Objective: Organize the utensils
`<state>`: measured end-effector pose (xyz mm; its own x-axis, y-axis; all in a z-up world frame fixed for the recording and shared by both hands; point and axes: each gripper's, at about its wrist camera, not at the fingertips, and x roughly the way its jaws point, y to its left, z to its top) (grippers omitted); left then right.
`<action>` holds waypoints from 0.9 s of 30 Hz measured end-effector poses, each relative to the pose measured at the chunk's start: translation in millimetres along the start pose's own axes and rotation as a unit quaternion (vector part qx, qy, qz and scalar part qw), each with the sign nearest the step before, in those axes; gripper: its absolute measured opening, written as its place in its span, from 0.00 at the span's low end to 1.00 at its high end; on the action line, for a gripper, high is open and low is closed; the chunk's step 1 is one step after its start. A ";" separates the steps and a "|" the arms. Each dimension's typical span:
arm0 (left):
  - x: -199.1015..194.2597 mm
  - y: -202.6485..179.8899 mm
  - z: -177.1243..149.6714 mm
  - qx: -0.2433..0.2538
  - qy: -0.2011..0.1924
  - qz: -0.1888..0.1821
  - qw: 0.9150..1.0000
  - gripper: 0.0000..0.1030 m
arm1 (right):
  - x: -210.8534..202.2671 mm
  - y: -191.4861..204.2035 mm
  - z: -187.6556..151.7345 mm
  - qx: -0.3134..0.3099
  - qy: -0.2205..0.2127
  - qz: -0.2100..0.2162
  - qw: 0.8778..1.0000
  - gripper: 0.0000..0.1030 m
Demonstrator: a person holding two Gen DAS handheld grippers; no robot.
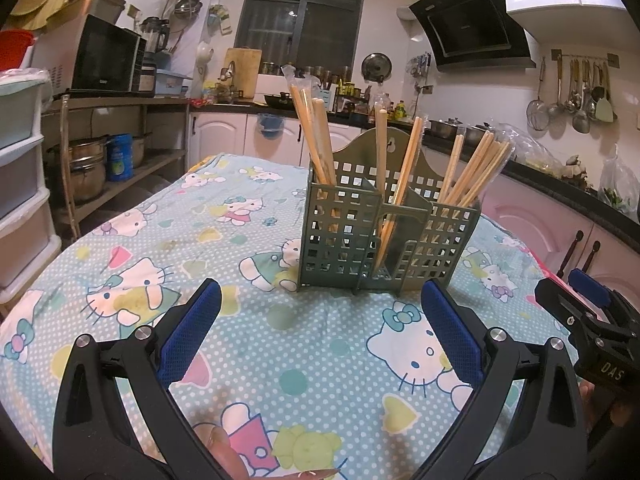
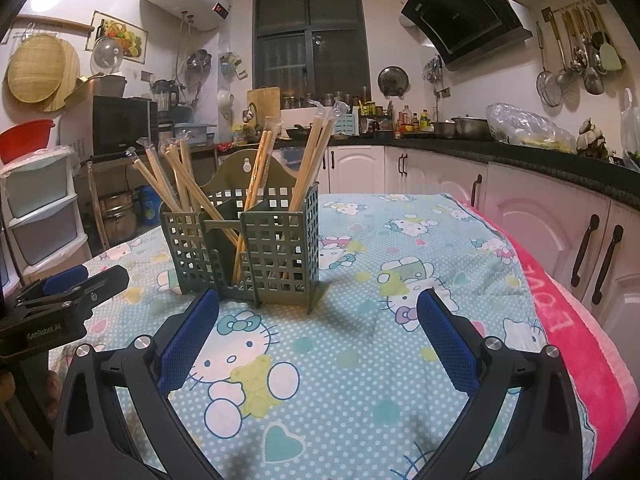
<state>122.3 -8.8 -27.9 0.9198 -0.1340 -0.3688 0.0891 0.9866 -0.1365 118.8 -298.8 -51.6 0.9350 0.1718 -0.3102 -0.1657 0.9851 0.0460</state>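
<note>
before both gaping tongs point(image 1: 320, 300) point(image 2: 318, 312), chopsticks point(image 1: 476, 172) upright in holder point(image 1: 344, 232)

Both tools share one build. The left gripper point(image 1: 320, 300) has black plastic arms with slotted cut-outs, round silver screws at the joints, and blue textured pads point(image 1: 192, 332) lining the jaws. The right gripper point(image 2: 318, 312) matches it; seen from the side, its body carries white "DAS" lettering, while the left's reads "GenRobot.AI".

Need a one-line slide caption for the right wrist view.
Open right gripper hovers over cartoon-print tablecloth, facing a green utensil holder filled with wrapped chopsticks.
</note>
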 end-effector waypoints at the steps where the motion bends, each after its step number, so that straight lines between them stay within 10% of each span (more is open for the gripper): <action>1: 0.1 0.0 0.0 0.000 0.000 0.000 1.000 0.89 | -0.4 0.3 -0.2 0.000 0.000 0.000 1.000 0.94; 27: -0.6 -0.3 -1.0 0.000 0.003 0.004 1.000 0.89 | -0.7 -1.3 0.4 0.005 0.003 0.000 1.000 0.94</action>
<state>121.4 -9.2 -28.5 0.9184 -0.1275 -0.3745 0.0822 0.9875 -0.1346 118.5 -300.2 -51.1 0.9331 0.1718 -0.3160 -0.1627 0.9851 0.0554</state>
